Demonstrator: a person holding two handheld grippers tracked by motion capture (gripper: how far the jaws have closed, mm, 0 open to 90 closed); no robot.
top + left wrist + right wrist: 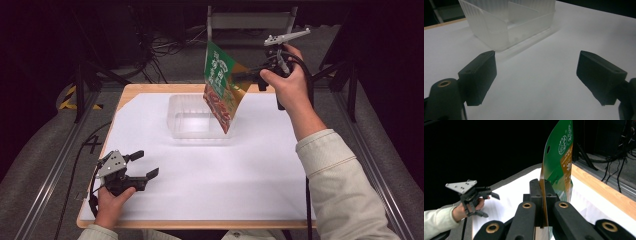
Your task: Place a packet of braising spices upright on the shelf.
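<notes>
A green and red snack bag hangs tilted in the air above a clear plastic tub at the back of the white table. My right gripper is shut on the bag's right edge; in the right gripper view the jaws pinch the flat green bag edge-on. My left gripper rests low at the table's front left, open with nothing between its fingers. In the left gripper view the wide-apart jaws point toward the clear tub, a short way off.
The white sheet covers a wooden tabletop whose edge shows at the back. Cables and black stand legs lie on the floor beyond the table. A metal rail runs along the left side.
</notes>
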